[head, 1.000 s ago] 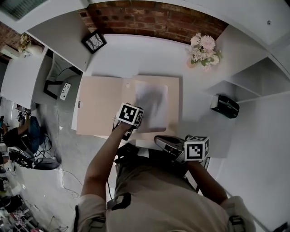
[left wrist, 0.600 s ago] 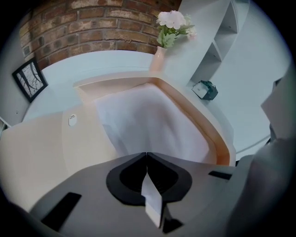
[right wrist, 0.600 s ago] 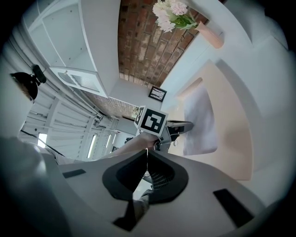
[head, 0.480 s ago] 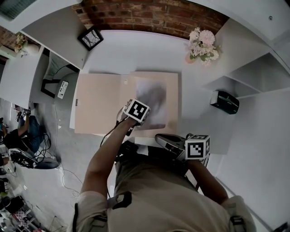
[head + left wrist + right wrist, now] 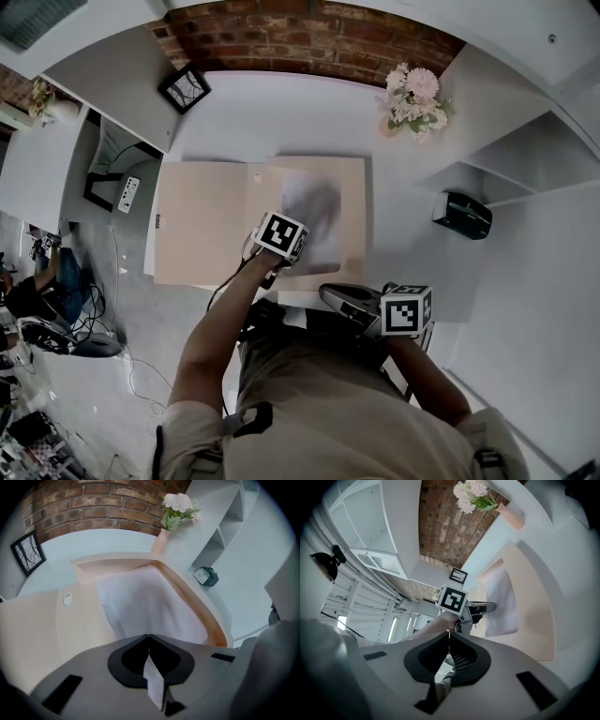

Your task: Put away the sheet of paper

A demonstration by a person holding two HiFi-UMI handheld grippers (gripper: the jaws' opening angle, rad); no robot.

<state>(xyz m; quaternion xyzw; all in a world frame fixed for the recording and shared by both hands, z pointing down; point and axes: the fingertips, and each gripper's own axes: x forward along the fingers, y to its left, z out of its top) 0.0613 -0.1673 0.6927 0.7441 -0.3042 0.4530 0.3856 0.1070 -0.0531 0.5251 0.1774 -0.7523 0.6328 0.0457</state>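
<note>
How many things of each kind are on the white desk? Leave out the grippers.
folder: 1
sheet of paper: 1
picture frame: 1
vase of flowers: 1
small dark object: 1
Total: 5

Khaki short-sleeved shirt (image 5: 309, 403), black strap clips (image 5: 249, 418) at shoulders, grey-bodied left gripper (image 5: 148, 638) and right gripper (image 5: 449, 634), black jaw recesses, white cubes (image 5: 281, 234) with black square markers, thin black cable (image 5: 228, 278) off left.

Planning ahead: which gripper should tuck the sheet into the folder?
Left: left gripper is shut on the sheet of paper over the folder; right gripper is shut, empty, away from both.
</note>
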